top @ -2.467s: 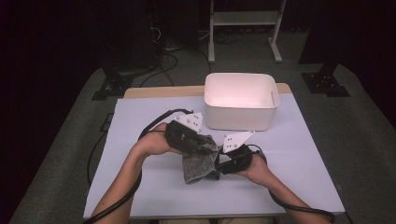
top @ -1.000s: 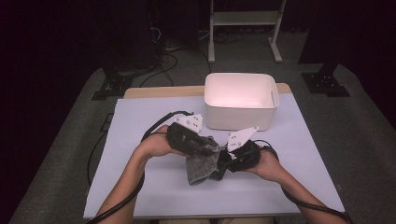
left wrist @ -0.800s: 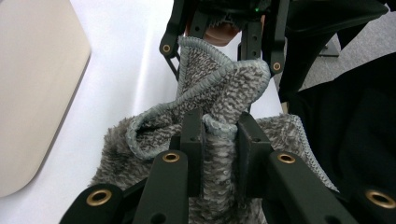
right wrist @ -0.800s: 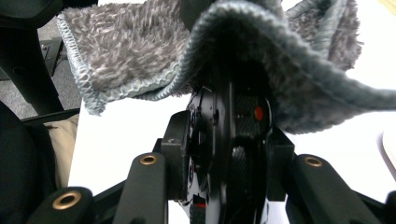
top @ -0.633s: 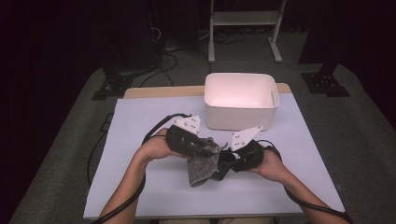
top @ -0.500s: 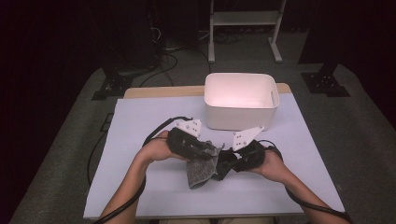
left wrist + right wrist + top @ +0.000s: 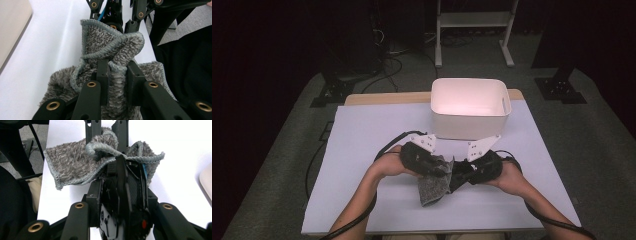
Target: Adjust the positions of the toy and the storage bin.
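One cloth (image 7: 434,186) is seen: grey, fuzzy pile, w/ a stitched grey-blue hem; it is bunched and folded, not flat. It is held between the two tools above the table (image 7: 362,150), near the front-centre edge, w/ its lower part hanging toward the white table cover.

Left tool (image 7: 117,72): jaws are pressed together on a fold of the cloth hem. Right tool (image 7: 120,160): a cloth edge is pinched at its tips; a black part w/ a blue tab sits between its jaws.

Hem stitching and pile are resolved in the gripper views; in the high view the cloth is a dark grey lump. One white tub (image 7: 470,107) is shown in the high view, behind the hands.

Count: 1 cloth, 2 tools, 1 tub.
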`<state>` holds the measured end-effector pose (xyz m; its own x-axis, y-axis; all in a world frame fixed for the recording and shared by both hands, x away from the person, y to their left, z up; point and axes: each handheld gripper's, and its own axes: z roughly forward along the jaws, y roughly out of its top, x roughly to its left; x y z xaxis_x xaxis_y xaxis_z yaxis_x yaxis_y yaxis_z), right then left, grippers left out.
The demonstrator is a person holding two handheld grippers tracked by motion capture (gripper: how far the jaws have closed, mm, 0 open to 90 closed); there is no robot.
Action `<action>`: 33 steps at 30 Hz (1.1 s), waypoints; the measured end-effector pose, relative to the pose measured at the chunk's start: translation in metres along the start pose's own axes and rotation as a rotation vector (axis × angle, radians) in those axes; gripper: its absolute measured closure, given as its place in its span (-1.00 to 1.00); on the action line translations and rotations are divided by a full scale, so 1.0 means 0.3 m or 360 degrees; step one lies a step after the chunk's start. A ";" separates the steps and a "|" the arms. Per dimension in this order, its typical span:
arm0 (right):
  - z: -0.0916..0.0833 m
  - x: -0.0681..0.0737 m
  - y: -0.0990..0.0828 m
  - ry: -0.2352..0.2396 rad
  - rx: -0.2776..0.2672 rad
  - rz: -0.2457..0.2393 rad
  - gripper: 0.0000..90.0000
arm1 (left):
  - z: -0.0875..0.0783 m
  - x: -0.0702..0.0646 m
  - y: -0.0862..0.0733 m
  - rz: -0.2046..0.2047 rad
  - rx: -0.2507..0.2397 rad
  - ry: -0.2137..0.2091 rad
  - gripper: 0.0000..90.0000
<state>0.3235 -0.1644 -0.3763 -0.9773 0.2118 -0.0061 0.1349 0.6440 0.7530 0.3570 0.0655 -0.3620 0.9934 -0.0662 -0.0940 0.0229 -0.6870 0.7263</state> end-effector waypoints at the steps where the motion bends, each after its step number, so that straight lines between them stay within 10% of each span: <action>1: -0.001 -0.002 -0.002 0.0000 0.0002 -0.0011 0.35 | 0.003 -0.001 0.000 -0.0001 0.0002 -0.0001 0.69; 33: -0.057 -0.001 -0.145 0.0027 0.0003 0.0089 0.35 | 0.105 0.003 0.037 0.0039 0.0053 -0.0017 0.69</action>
<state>0.3152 -0.2051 -0.3977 -0.9709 0.2350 0.0471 0.1896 0.6332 0.7504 0.3545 0.0350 -0.3756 0.9923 -0.0909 -0.0841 -0.0052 -0.7088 0.7054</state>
